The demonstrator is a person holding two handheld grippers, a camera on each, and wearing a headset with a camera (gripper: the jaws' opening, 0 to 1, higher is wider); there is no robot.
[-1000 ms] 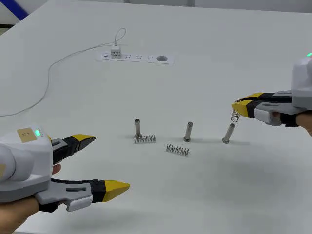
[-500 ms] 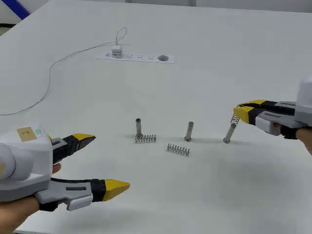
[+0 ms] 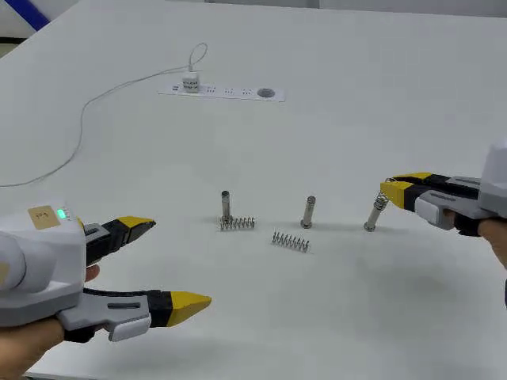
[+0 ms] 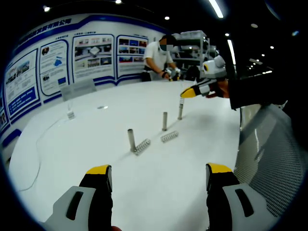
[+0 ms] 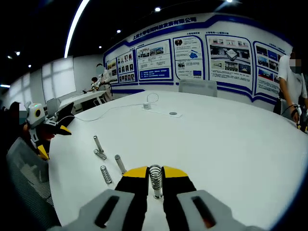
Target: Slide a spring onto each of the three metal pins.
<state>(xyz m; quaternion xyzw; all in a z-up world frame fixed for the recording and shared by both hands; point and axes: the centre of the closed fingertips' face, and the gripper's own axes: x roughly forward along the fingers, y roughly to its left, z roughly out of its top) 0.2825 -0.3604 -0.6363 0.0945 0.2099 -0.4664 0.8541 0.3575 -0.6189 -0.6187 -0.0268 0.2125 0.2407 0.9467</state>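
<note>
Head view: right tongs (image 3: pixel 386 190), clamped on a spring (image 3: pixel 381 203), have lowered it onto the rightmost pin (image 3: pixel 371 220), starting the first of three. Left tongs (image 3: pixel 179 263) wait apart.

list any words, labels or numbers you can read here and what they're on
Nothing can be read with certainty.
Headline along the top of the wall: blue characters, too small to read.
Posters on the wall: print too small and blurred.
Tan sticker on the left gripper: faint marks, unreadable.
Power strip on the table: no legible marking.
</note>
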